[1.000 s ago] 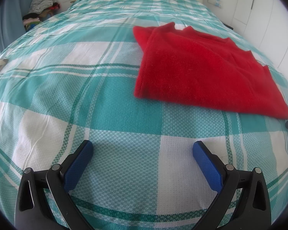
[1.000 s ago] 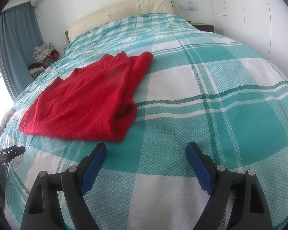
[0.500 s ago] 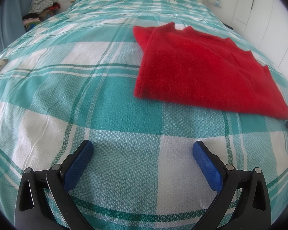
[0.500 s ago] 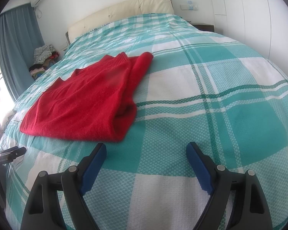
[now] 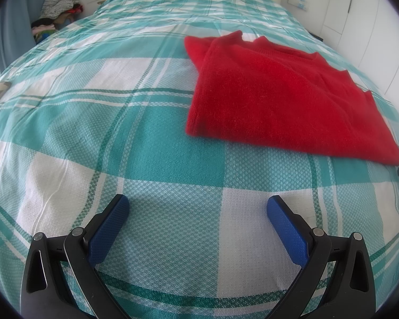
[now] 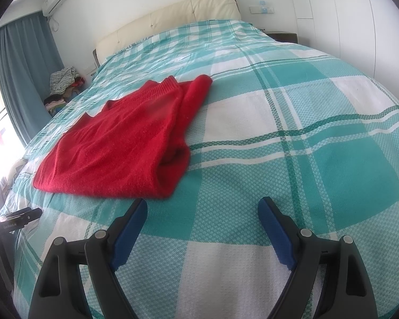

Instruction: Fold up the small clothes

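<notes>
Red knitted sweater (image 5: 284, 98): folded into a flat, roughly rectangular stack on the bed, with at least 2 layers showing at its edges.
Sweater surface: fuzzy, plain red knit; a ribbed band runs along its far edge in the right wrist view (image 6: 125, 138).
Sweater far end: a narrower folded strip sticks out beyond the main panel, toward the headboard.
Sweater near right corner: in the right wrist view the layers gape a little, leaving a small dark pocket.
Sweater place: on the near half of the bed; right of centre in the left wrist view, left of centre in the right wrist view.
Teal and white plaid bedspread (image 5: 135, 138): covers the whole bed, with light creases.
Left gripper (image 5: 198, 210): black arms with blue textured pads, spread wide, holding nothing, over bare bedspread near and left of the sweater.
Right gripper (image 6: 202, 212): same build, spread wide, holding nothing; its left pad tip lies just beside the sweater's near edge, touching or apart I cannot tell.
Cream padded headboard (image 6: 173, 18): at the far end of the bed.
Pile of mixed clothes (image 5: 57, 10): far left, beside the bed.
Blue-grey curtain (image 6: 24, 66): far left, by the bright window.
</notes>
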A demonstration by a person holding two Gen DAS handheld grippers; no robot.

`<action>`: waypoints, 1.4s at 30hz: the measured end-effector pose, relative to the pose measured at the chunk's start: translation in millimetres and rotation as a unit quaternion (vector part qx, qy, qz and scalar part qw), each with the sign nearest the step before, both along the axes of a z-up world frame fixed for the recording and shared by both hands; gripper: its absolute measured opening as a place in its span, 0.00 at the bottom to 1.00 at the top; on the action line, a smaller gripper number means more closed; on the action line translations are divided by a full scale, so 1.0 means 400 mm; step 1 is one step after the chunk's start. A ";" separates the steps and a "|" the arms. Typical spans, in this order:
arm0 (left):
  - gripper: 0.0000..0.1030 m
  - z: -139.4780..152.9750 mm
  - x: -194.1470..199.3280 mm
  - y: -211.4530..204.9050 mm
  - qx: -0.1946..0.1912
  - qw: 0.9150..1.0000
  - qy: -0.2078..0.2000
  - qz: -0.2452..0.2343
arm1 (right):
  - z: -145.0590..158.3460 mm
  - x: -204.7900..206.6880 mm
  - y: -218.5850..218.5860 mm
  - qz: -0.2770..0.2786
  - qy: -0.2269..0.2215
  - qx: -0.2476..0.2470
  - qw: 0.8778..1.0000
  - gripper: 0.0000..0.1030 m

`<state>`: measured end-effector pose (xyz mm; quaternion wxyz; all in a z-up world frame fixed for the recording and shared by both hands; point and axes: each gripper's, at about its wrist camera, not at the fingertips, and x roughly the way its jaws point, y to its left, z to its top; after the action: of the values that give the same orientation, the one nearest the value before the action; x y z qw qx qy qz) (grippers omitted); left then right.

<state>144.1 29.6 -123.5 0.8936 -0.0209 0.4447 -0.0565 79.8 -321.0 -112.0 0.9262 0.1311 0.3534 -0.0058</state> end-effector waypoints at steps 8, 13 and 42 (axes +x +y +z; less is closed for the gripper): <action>1.00 0.000 0.000 0.001 -0.001 1.000 -0.001 0.000 | 0.000 -0.002 -0.001 0.000 0.001 -0.002 1.000 0.83; 1.00 -0.002 -0.001 0.000 0.000 1.000 -0.001 0.001 | 0.000 -0.002 -0.002 0.000 0.000 0.000 1.000 0.83; 0.99 0.170 -0.054 0.194 -0.065 0.996 -0.066 0.003 | 0.024 0.423 -0.005 0.058 0.162 0.147 0.974 0.12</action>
<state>122.4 107.4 -55.3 0.9179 -0.0770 0.3801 -0.0840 249.0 -322.9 -102.6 0.8263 0.2424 0.5024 0.0787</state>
